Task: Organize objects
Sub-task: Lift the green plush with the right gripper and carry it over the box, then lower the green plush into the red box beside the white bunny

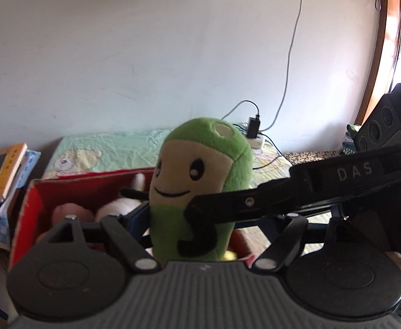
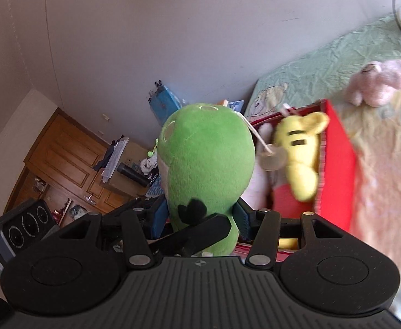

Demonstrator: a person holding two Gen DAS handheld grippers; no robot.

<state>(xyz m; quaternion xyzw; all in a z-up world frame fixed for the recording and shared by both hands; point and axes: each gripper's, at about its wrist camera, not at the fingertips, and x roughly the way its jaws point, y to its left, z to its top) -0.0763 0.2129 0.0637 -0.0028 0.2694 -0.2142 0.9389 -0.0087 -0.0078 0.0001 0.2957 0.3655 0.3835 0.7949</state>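
Observation:
A green plush toy point(image 1: 200, 186) with a smiling cream face is held upright above a red cardboard box point(image 1: 30, 203). It also shows from behind in the right wrist view point(image 2: 206, 164). My left gripper point(image 1: 197, 219) grips its lower body. My right gripper point(image 2: 200, 219) also grips its lower body from the opposite side; one right finger point(image 1: 255, 203) crosses the left wrist view. The red box point(image 2: 337, 164) holds a yellow plush point(image 2: 302, 150) and pale plush toys point(image 1: 118, 205).
The box rests on a bed with a green and yellow sheet point(image 2: 324, 63). A pink plush point(image 2: 376, 82) lies on the bed beyond the box. A stack of books point(image 1: 0, 175) stands left. A power strip with cables point(image 1: 255, 137) lies near the wall.

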